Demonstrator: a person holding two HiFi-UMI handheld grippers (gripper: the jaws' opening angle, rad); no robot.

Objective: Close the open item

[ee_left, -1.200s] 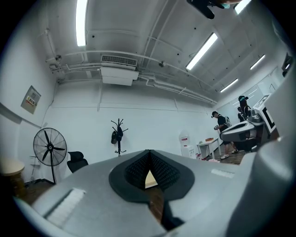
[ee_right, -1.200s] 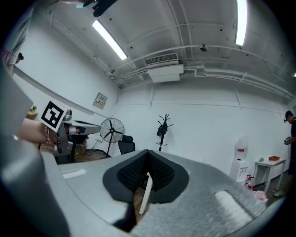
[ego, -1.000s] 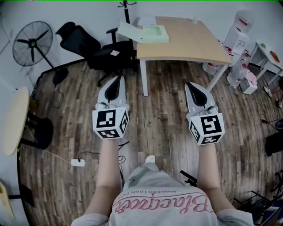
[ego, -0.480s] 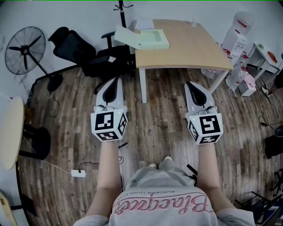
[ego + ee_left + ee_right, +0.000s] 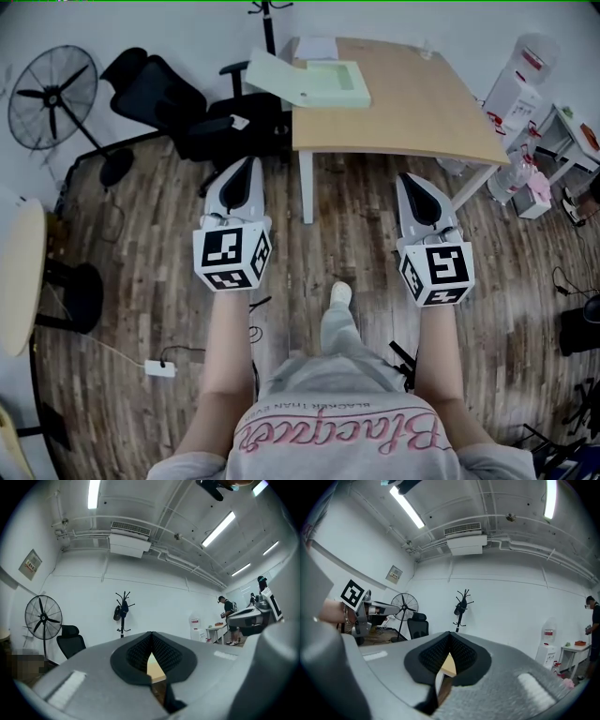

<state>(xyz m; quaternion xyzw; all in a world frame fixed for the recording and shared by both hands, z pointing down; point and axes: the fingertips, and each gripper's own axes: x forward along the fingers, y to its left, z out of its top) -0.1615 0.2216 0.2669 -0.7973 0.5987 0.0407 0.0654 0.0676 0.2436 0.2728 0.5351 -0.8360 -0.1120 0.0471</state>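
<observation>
Head view: note left tool (image 5: 247, 163) and right tool (image 5: 406, 177) both closed on nothing, well apart from open box (image 5: 330, 81) at far left corner of counter (image 5: 422, 103); avoid pushing its overhanging lid (image 5: 274, 71) sideways, or risk shoving box off edge.

Wood floor (image 5: 141, 300), tan desk (image 5: 422, 103), fan (image 5: 52, 94), blk chair (image 5: 164, 94).

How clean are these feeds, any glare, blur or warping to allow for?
Head view: evenly lit and sharp, though the wide lens bows the table edge and floorboards. Left gripper view: ceiling light strips blow out, dark round border. Right gripper view: same glare and border.
</observation>
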